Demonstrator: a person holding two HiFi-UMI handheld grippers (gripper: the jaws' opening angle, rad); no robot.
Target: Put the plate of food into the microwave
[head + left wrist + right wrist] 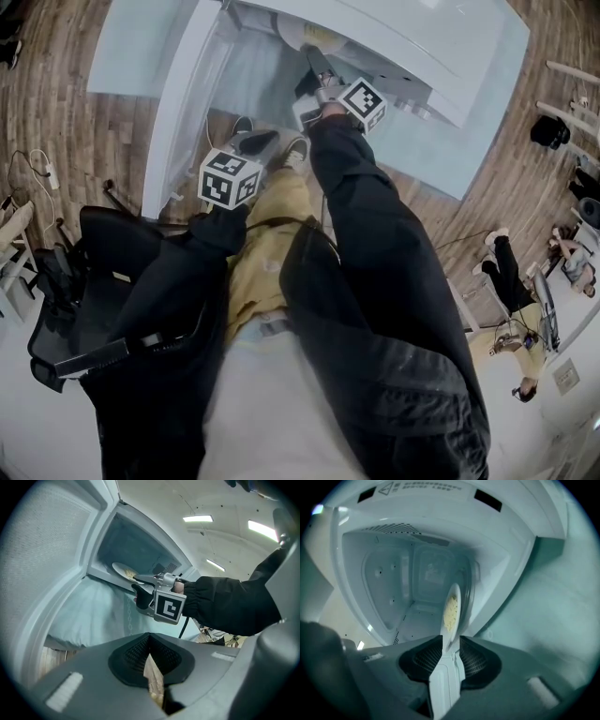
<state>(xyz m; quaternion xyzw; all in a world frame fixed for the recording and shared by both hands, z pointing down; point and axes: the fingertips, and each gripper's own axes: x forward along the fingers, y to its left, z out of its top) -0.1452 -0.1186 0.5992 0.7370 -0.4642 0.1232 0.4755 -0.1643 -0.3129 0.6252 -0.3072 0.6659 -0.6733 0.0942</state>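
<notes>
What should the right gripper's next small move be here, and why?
Probably draw the right gripper straight back off the plate. Its jaws stand apart, with a small gap on either side of the rim, so the grip looks released. The plate is already inside the microwave, though I cannot tell whether it rests fully on the floor.

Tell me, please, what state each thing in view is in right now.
microwave door: swung open.
microwave: cavity holds only the plate.
plate: inside the cavity, rim between the right gripper's jaws.
food: lying on the plate.
right gripper: open, jaws apart either side of the rim.
left gripper: shut, nothing between its jaws.
</notes>
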